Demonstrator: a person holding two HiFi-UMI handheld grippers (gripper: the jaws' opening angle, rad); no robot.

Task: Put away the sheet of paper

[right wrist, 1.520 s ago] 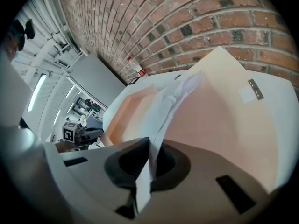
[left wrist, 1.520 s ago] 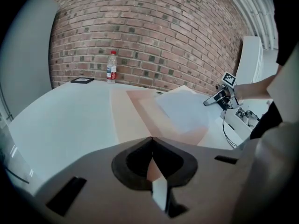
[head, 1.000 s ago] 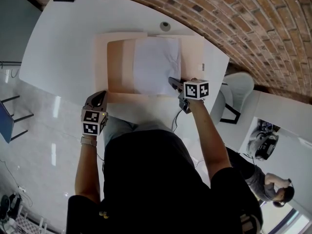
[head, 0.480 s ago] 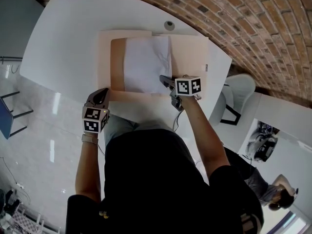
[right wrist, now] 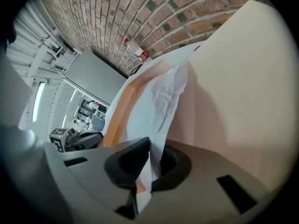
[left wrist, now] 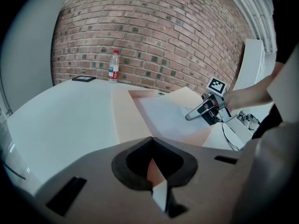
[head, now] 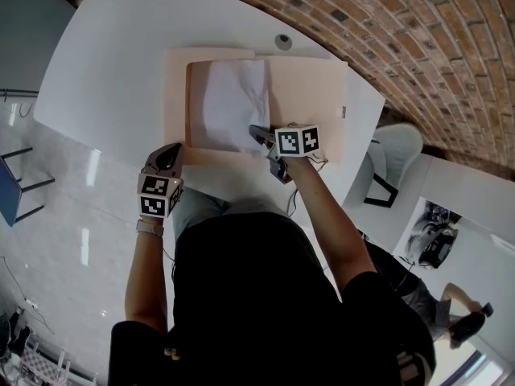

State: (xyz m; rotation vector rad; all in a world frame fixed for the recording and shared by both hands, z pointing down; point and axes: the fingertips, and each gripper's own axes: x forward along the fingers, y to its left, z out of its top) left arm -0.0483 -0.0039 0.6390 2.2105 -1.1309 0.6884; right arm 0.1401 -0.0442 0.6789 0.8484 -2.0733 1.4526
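An open peach folder (head: pixel 310 95) lies flat on the white table (head: pixel 105 71). A crumpled white sheet of paper (head: pixel 229 103) rests on its left half. My right gripper (head: pixel 256 132) is shut on the sheet's near right corner, and the paper (right wrist: pixel 161 101) runs up out of its closed jaws. My left gripper (head: pixel 169 153) sits at the folder's near left corner, shut, with a strip of the peach folder (left wrist: pixel 124 115) between its jaws. In the left gripper view the right gripper (left wrist: pixel 191 117) shows at the paper's (left wrist: pixel 163 115) edge.
A water bottle (left wrist: pixel 113 66) and a small black-framed picture (left wrist: pixel 84 79) stand at the table's far side by the brick wall. A small round object (head: pixel 282 42) lies just beyond the folder. A white chair (head: pixel 394 147) stands right of the table.
My right gripper has moved left across the folder, and the sheet has slid with it from the middle onto the left half. The left gripper has stayed put.
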